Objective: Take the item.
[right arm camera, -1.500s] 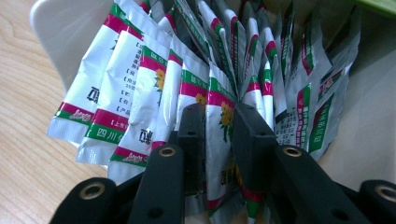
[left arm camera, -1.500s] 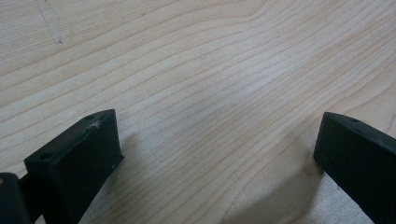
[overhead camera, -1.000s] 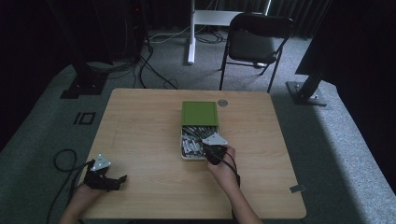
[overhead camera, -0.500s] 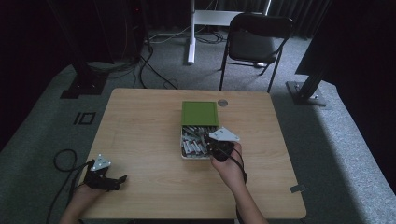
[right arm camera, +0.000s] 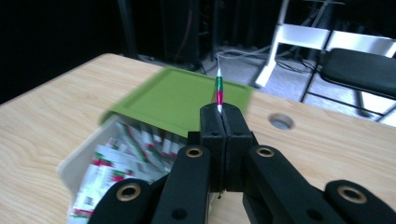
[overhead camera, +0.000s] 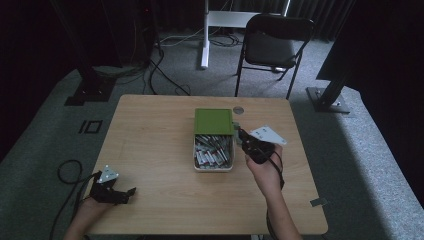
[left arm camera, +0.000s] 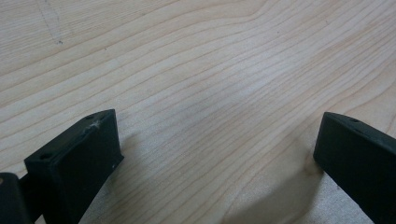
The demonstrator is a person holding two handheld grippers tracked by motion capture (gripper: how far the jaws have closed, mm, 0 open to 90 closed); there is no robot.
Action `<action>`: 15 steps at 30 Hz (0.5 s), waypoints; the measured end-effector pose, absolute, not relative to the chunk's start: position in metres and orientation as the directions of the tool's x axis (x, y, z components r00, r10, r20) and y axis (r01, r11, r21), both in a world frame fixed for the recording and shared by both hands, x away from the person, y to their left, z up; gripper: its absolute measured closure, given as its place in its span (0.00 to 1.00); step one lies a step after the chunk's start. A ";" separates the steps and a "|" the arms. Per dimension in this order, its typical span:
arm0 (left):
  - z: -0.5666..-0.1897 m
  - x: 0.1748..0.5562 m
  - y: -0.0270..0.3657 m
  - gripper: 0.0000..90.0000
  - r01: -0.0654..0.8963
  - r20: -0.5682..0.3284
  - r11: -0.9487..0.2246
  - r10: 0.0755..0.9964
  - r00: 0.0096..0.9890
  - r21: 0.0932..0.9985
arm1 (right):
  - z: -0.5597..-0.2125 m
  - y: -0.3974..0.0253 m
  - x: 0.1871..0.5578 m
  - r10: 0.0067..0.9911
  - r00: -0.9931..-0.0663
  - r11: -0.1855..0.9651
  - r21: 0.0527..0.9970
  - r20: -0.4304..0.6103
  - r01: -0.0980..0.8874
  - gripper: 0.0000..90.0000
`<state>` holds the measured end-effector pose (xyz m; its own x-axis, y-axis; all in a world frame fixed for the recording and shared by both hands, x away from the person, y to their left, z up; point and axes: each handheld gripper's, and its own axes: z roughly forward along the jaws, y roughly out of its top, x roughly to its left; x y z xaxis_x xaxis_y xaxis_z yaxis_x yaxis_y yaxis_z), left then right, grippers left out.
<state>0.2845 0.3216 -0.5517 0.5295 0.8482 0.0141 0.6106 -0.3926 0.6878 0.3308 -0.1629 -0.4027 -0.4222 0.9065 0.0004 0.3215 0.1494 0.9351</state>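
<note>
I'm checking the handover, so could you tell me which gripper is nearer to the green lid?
The right. The right gripper hovers just beside the green lid, gripping a packet; the left gripper rests at the table's near left corner.

Your left gripper (overhead camera: 129, 192): black blocky jaws, small screw holes, grey three-cornered plate, black cable trailing. Your right gripper (right arm camera: 224, 110): black linkage arms, brass-ringed pivots, grey plate. Forearms bare, no sleeves.

— Held upright at centre frame: thin packet (right arm camera: 218, 89), white with green and red bands (seen edge-on).
— And the white box (overhead camera: 213, 168)?
— Centre frame, full of like packets, green lid (overhead camera: 214, 121) slid half back.
</note>
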 end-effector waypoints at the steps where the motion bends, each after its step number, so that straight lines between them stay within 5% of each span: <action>1: -0.552 0.285 0.322 0.02 0.611 0.014 -0.393 0.848 0.530 0.688 | -0.404 -0.167 0.332 0.911 -0.413 0.144 0.934 0.004 0.326 1.00; 15: -0.552 0.284 0.322 0.02 0.611 0.015 -0.394 0.848 0.530 0.686 | -0.463 -0.189 0.343 0.924 -0.361 0.057 0.891 0.124 0.451 1.00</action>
<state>0.2844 0.3217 -0.5516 0.5303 0.8477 0.0149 0.6109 -0.3943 0.6865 0.3432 -0.1892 -0.4625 -0.3615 0.9241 0.1237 0.4508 0.0571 0.8908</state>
